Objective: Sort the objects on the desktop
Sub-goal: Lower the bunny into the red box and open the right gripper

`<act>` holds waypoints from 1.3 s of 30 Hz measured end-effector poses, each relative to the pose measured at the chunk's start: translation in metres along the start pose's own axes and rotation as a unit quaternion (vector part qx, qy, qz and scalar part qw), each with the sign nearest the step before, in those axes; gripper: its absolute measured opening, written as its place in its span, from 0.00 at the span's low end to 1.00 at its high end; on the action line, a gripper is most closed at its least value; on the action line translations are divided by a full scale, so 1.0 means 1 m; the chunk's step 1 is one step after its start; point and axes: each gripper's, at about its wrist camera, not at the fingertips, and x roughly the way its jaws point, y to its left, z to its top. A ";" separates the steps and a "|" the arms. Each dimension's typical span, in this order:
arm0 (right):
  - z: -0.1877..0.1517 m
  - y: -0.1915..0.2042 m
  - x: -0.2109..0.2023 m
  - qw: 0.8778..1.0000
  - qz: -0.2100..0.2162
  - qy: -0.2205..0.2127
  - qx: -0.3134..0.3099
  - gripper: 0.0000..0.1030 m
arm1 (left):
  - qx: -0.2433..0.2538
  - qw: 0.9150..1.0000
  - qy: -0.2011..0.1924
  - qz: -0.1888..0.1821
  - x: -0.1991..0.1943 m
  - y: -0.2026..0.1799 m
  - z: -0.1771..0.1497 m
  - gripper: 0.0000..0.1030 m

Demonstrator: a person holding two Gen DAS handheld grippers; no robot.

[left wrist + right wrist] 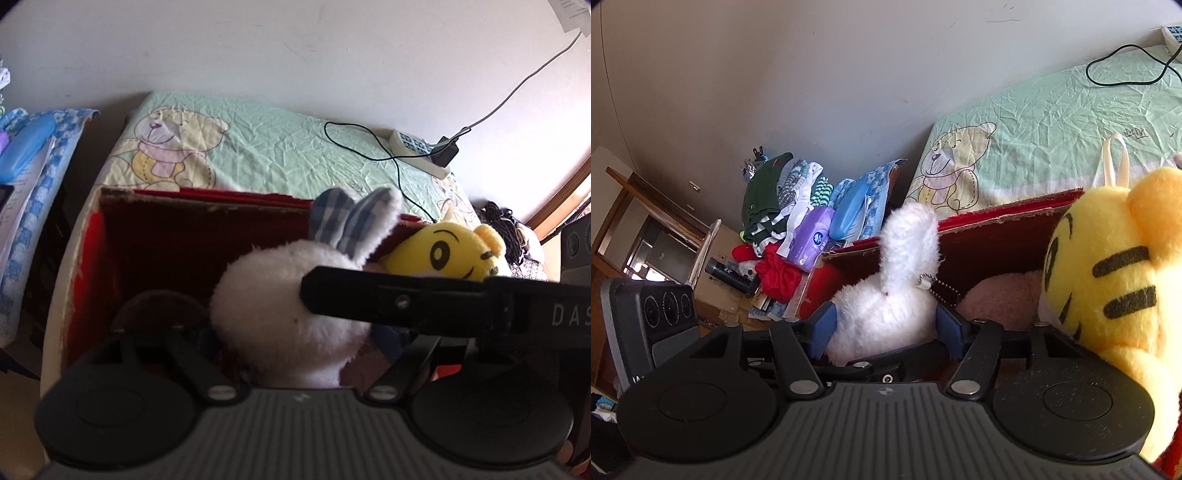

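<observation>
1. In our right wrist view, the right gripper (882,325) has its jaws pinching the white rabbit (886,317), one blue pad (823,328) pressed into each side of its plush body.
2. In the left wrist view, our left gripper (280,332) sits just behind the same rabbit (280,306), whose body hides the fingers, so we cannot tell whether its jaws are spread or pressed together.
3. One black finger (399,302) of the right gripper crosses that view from the right and presses against the rabbit's side.
4. The rabbit hangs over the open red box (177,236), its checked ears (351,218) pointing up toward the far wall of the box.
5. A bead chain (942,290) dangles from the rabbit over the box.
6. Inside the box lies a pink plush (1001,299), low and partly shaded.
7. A yellow tiger (1115,266) sits at the right side of the box, just beside the rabbit, close against the right gripper's body.
8. Beyond the box lies a bed with a green bear-print sheet (258,147).
9. On the sheet's far edge rest a power strip (417,151) and a looped black cable (373,147).
10. To the left of the bed we see a pile of clothes (783,199) and a blue case (849,210).
</observation>
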 end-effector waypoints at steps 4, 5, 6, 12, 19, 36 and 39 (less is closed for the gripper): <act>-0.001 0.003 -0.008 1.000 -0.009 -0.015 0.005 0.61 | 0.017 1.000 -0.005 0.008 -0.001 -0.007 -0.004 0.80; -0.001 0.004 -0.011 1.000 -0.014 -0.018 0.005 0.61 | 0.020 1.000 -0.004 0.008 -0.001 -0.008 -0.004 0.80; -0.002 0.005 -0.014 1.000 -0.018 -0.022 0.005 0.60 | 0.022 1.000 -0.003 0.007 -0.001 -0.009 -0.005 0.80; -0.004 0.013 -0.031 0.999 -0.041 -0.034 0.000 0.57 | 0.048 0.999 -0.011 0.009 -0.010 -0.021 -0.012 0.85; -0.011 0.020 -0.032 0.998 -0.067 -0.004 -0.004 0.52 | 0.064 0.998 0.007 -0.016 -0.025 -0.027 -0.028 0.88; -0.012 0.019 -0.001 0.990 -0.121 0.017 -0.077 0.33 | 0.027 0.999 0.038 -0.017 0.003 -0.018 -0.027 0.86; -0.014 0.021 -0.002 0.988 -0.125 0.023 -0.082 0.33 | 0.027 0.999 0.036 -0.016 0.003 -0.021 -0.030 0.86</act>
